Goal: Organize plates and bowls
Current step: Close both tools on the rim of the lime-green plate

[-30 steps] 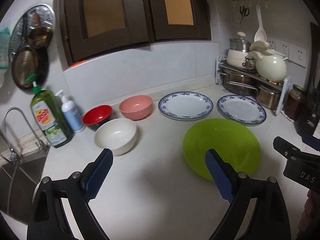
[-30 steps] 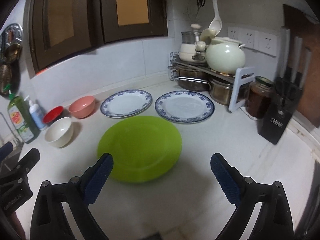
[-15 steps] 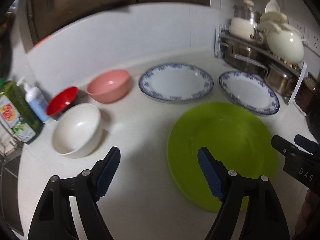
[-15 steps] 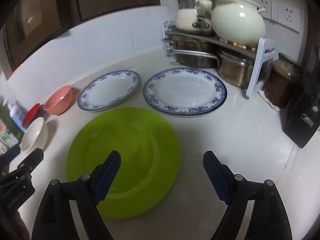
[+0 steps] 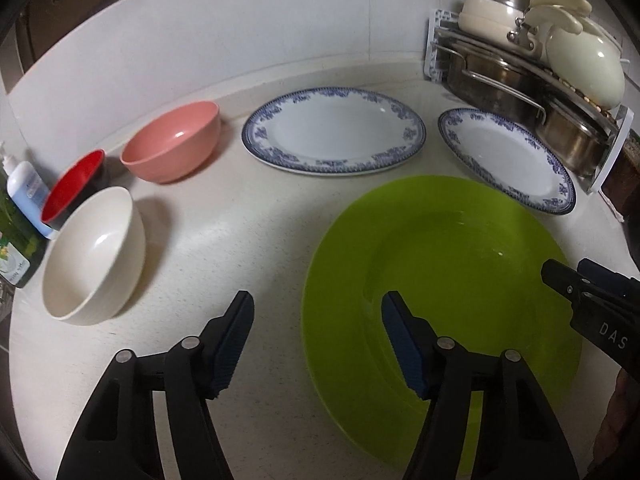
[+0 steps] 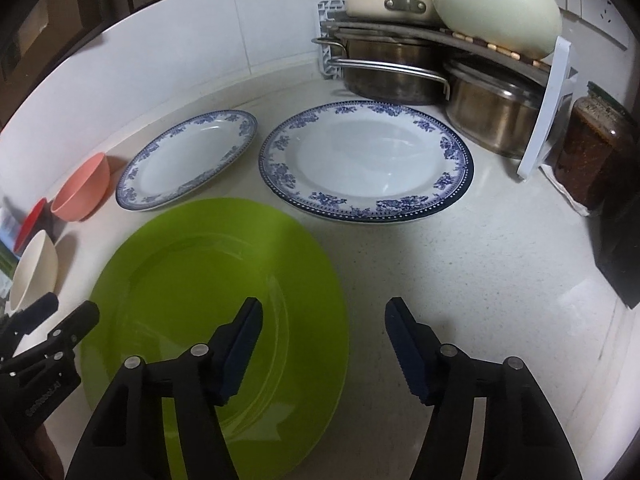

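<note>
We judged the green plate (image 5: 460,264) stiff, light, slick: both grippers' fingers (image 5: 236,336) closing, empty, straddling rims at nine and three o'clock.

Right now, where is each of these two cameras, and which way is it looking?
Left wrist view: sits on the left gripper, looking down along its closing fingers at the green plate's left rim, bowls to its left; the right gripper shows at the picture's right edge.
Right wrist view: sits on the right gripper, fingers also closing, straddling the plate's right rim; the left gripper shows at the left edge.
Both share the green plate, two blue-rimmed plates and the bowls.
</note>
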